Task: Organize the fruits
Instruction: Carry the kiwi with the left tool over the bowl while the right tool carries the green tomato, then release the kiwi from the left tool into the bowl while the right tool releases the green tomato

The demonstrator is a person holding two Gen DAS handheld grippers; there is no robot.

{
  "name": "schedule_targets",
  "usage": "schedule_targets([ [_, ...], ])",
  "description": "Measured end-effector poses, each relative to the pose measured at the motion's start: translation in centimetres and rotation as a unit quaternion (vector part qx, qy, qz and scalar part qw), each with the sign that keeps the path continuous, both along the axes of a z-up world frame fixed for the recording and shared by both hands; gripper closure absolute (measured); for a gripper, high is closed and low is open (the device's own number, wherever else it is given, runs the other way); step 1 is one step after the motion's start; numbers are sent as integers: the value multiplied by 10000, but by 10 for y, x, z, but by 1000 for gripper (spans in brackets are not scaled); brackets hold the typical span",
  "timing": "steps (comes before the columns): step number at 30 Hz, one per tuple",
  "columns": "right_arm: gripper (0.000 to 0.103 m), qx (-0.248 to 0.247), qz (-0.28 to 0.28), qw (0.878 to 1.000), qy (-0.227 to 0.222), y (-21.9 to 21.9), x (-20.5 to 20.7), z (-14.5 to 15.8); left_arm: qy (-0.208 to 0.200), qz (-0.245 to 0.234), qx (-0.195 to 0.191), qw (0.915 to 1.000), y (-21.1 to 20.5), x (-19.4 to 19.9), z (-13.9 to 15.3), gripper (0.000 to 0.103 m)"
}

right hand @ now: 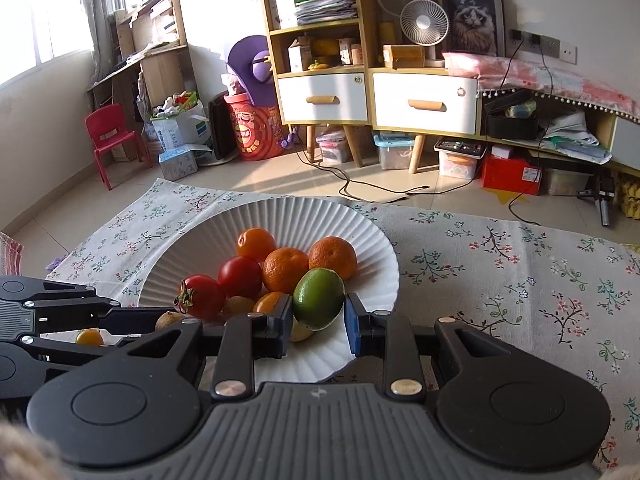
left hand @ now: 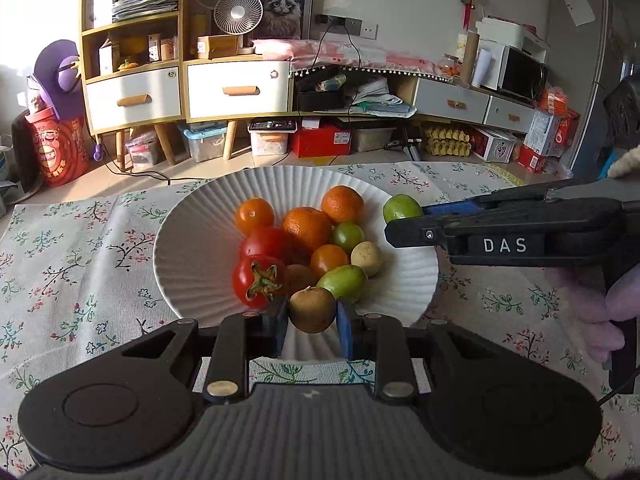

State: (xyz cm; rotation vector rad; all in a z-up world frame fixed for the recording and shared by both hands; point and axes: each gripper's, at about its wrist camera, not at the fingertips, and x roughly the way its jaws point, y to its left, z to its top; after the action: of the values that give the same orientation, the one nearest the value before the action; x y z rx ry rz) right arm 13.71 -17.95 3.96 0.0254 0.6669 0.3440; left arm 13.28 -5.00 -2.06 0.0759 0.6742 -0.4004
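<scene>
A white ribbed plate [left hand: 192, 248] [right hand: 192, 256] on the flowered cloth holds several fruits: oranges [left hand: 306, 226] [right hand: 285, 269], red tomatoes [left hand: 258, 280] [right hand: 200, 296] and small green fruits [left hand: 344, 282]. My left gripper [left hand: 313, 320] is shut on a small brown fruit [left hand: 312, 309] over the plate's near rim. My right gripper [right hand: 318, 312] is shut on a green lime [right hand: 319, 298] [left hand: 401, 208] above the plate's right side. In the left wrist view the right gripper [left hand: 404, 216] reaches in from the right. The left gripper's arms show at the left edge of the right wrist view.
The flowered tablecloth [left hand: 80, 264] [right hand: 520, 280] covers the table around the plate. A small orange fruit [right hand: 89, 337] shows behind the left gripper's arms. Past the table's far edge are the floor, a wooden cabinet [left hand: 136, 96] and storage boxes.
</scene>
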Motion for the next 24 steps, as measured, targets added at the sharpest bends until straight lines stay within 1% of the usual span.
schedule_targets([
  [7,78,13,-69,10000,17,-7,11,-2,62,-17,44,10000,-4,6,-7,88],
  [16,78,-16,-64,9999,105,-8,18,-9,-27,-85,-3,10000,-3,4,-8,88],
  [24,77,5,-54,9999,106,-7,19,-8,-62,-125,-22,9999,0,3,-9,86],
])
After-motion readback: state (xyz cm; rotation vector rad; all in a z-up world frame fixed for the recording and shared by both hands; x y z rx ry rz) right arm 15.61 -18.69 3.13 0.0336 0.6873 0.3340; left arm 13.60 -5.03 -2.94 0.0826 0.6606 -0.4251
